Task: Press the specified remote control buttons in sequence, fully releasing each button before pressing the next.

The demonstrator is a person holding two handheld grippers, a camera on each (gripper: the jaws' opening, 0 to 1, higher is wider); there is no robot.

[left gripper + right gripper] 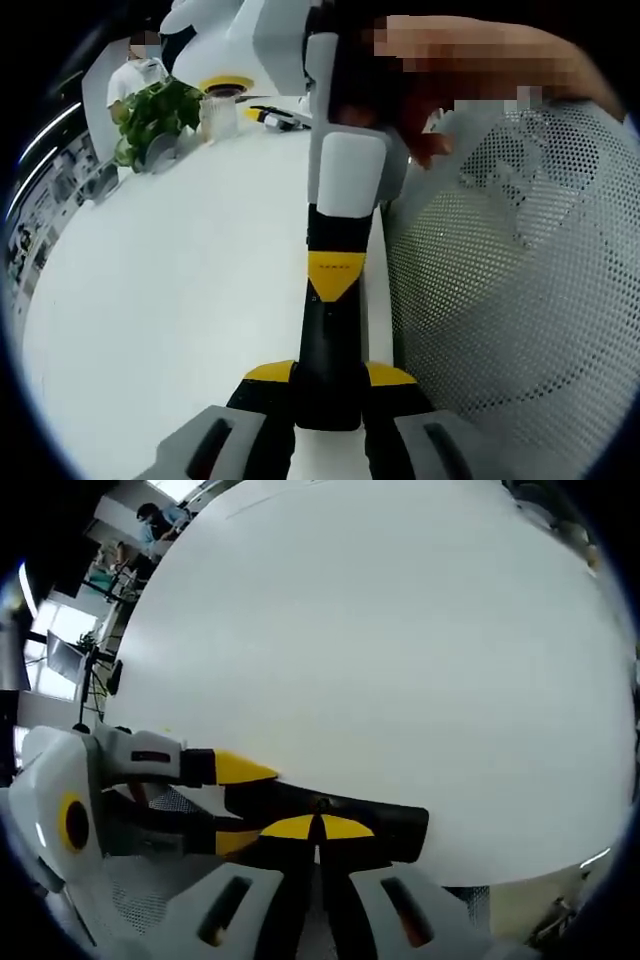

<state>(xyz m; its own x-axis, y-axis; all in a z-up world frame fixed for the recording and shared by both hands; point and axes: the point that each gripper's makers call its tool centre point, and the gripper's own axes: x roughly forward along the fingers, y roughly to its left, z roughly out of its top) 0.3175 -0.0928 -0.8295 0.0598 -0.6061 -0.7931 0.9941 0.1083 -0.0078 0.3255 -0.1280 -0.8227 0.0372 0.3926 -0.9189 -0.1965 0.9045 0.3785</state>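
Left gripper (328, 385): jaws clenched on the near end of a slim black remote control (325, 340), held over the white table (180, 280). Right gripper (315, 830): jaws closed together, yellow tips on the remote's face. Handling: press squarely, hold the remote steady, lift fully clear before the next button.

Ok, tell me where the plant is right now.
In the left gripper view, the green plant sits upper left on the white table, right beside a clear jar.

Your white tabletop (180, 300) carries a potted plant (150, 120) beside a clear jar (218, 115) (far edge); a mesh chair back (520, 280) adjoins.
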